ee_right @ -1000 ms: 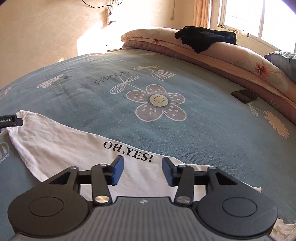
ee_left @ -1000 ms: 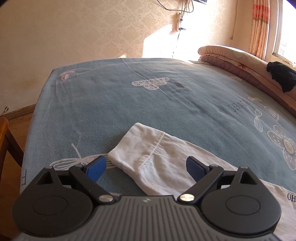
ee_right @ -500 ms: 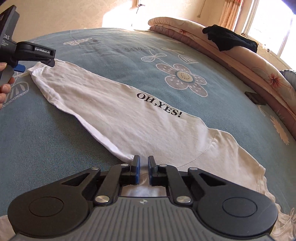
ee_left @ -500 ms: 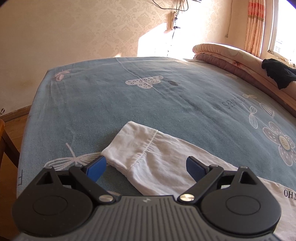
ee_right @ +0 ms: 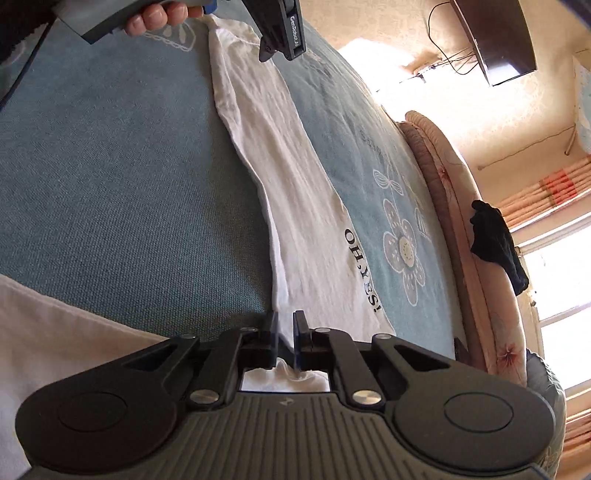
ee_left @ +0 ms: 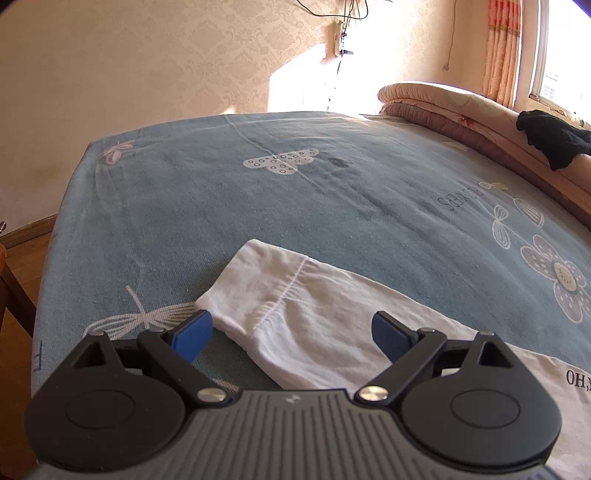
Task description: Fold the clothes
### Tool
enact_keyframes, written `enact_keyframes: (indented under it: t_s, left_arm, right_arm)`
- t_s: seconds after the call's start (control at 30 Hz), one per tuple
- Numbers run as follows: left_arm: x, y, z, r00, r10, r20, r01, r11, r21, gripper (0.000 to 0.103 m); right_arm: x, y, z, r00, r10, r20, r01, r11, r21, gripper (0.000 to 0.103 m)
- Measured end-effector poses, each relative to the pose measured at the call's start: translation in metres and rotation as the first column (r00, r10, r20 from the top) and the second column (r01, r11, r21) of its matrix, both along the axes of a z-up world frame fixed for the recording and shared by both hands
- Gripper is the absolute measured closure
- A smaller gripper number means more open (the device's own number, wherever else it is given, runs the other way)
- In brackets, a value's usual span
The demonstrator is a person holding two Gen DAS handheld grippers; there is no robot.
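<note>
Compared with half a second earlier, the left wrist view was nearly unchanged, whereas the right wrist view had rolled strongly, so that the bed ran upward and the wall tilted to the right.

Left wrist view: the left gripper (ee_left: 291,330) hung with its blue-padded fingers (ee_left: 192,334) spread wide, one on either side of the sleeve end of the white T-shirt (ee_left: 295,314) and gripping nothing. The shirt was thin, softly creased cotton with a stitched cuff seam. It lay flat on the blue bedsheet (ee_left: 258,206), a woven fabric printed with pale butterflies and flowers. Only "OH," of the shirt's black lettering showed at the right edge; the rest was cut off. A rolled quilt (ee_left: 454,107) lay along the far side, with a dark garment (ee_left: 554,136) draped on it.

Right wrist view: the left gripper (ee_right: 282,29) appeared at the top, held by a hand (ee_right: 155,14) of which only fingertips were visible. The right gripper (ee_right: 284,336) had its fingers drawn close together, pinching a fold of the T-shirt (ee_right: 295,206), which stretched as a long band between the two tools. The print "OH,YES!" (ee_right: 364,269) read sideways. White cloth (ee_right: 55,339) at the lower left could not be identified.
</note>
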State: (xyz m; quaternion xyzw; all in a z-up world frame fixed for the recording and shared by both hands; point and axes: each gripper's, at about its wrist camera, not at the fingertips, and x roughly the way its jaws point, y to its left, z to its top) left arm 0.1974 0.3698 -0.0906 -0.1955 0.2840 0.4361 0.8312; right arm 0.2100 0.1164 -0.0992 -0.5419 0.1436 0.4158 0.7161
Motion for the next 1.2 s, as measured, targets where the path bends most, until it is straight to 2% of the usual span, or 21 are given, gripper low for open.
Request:
enact_keyframes:
  t_s: [0.13,0.2,0.3,0.37,0.43,0.67,0.73,0.8,0.87,0.9,0.97,1.03,1.1,1.2]
  left_arm:
    - [-0.002,0.000,0.001,1.000,0.002,0.007,-0.002,1.000,0.001,0.010]
    - [-0.002,0.001,0.001,1.000,0.003,0.006,-0.003,1.000,-0.002,0.010]
    - [-0.002,0.003,0.000,1.000,0.004,0.002,-0.004,1.000,-0.008,0.010]
    - [-0.002,0.004,-0.001,1.000,0.006,0.003,-0.006,1.000,-0.013,0.010]
    - [-0.003,0.005,-0.001,1.000,0.008,0.007,-0.008,1.000,-0.018,0.010]
    - [-0.003,0.004,0.000,1.000,0.004,0.004,-0.004,1.000,-0.013,0.010]
    - [-0.003,0.004,-0.001,1.000,0.002,-0.001,-0.002,1.000,-0.015,0.010]
    - [-0.002,0.004,-0.001,1.000,-0.003,-0.006,0.002,1.000,-0.019,0.010]
    - [-0.001,0.003,-0.001,1.000,-0.016,-0.008,0.016,1.000,-0.018,0.010]
    - [0.000,0.001,0.000,1.000,-0.030,-0.008,0.030,0.999,-0.015,0.010]
    - [0.002,-0.004,0.001,0.998,-0.061,-0.008,0.061,0.998,-0.007,0.010]
    - [0.005,-0.010,0.004,0.994,-0.107,-0.005,0.107,0.994,-0.001,0.010]
    - [0.010,-0.019,0.006,0.986,-0.164,0.001,0.164,0.986,0.006,0.010]
    - [0.019,-0.041,0.013,0.964,-0.266,-0.001,0.266,0.963,0.043,0.010]
  right_arm:
    - [0.015,0.008,0.022,0.995,-0.073,-0.063,0.081,0.987,0.138,0.091]
    - [0.024,0.017,0.018,0.990,-0.119,-0.072,0.128,0.980,0.151,0.091]
    - [0.031,0.025,0.003,0.978,-0.155,-0.138,0.173,0.977,0.128,0.092]
    - [0.020,0.025,-0.002,0.983,-0.132,-0.127,0.147,0.982,0.119,0.098]
    - [0.016,0.029,0.002,0.984,-0.120,-0.129,0.137,0.981,0.135,0.098]
    - [0.022,0.051,0.016,0.974,-0.133,-0.183,0.175,0.955,0.239,0.087]
    - [0.021,0.062,0.006,0.966,-0.127,-0.223,0.177,0.960,0.217,0.087]
    - [0.010,0.066,0.002,0.960,-0.093,-0.265,0.153,0.964,0.216,0.099]
    - [0.005,0.060,0.013,0.937,-0.023,-0.348,0.106,0.970,0.220,0.097]
    - [0.008,0.054,0.022,0.935,-0.031,-0.352,0.122,0.963,0.240,0.090]
    - [0.015,0.039,0.040,0.932,-0.057,-0.359,0.165,0.946,0.279,0.088]
    - [0.034,0.016,0.056,0.920,-0.157,-0.359,0.277,0.909,0.311,0.086]
    - [0.055,-0.013,0.066,0.875,-0.261,-0.407,0.409,0.849,0.336,0.085]
    - [0.075,-0.050,0.059,0.781,-0.369,-0.503,0.560,0.770,0.305,0.085]
